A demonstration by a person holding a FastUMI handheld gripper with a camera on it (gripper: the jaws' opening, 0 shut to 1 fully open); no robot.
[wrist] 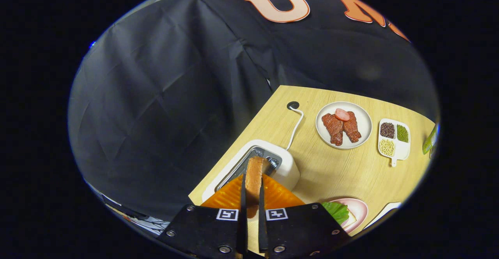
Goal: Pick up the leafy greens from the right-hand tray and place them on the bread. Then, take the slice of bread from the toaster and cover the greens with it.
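Because the slice of bread point(253, 177) is stood on edge, it is gripped across its thin faces — the fingers point(252, 196) are drawn nearly together with the slice pinched between them, both seemingly pressing on it. Its far end is seen at the mouth of the toaster point(286, 164), by the slot, so it is judged to be partly lifted out or just clear; which of the two cannot be told from this angle. The upright hold is judged to follow from the slot itself: a slice can only be drawn out along its own plane.

Just beneath the fingers and against the toaster's near side, an orange ribbed tray point(278, 197) is noted. Nearer and to the right, the leafy greens point(336, 210) are seen lying on a pink plate point(360, 208), pale bread apparently under them — the first half of the task is therefore taken as done, and the cover slice is the step in hand. The slice will need to be turned flat before it is laid over the greens.

Further out on the wooden tabletop point(331, 165), a white cable point(296, 124) is run from the toaster to a dark port point(292, 105). Beyond it a white plate of meat point(362, 136) is set, and to its right a small divided dish point(394, 139) of beans and seeds — neither is concerned in the task.
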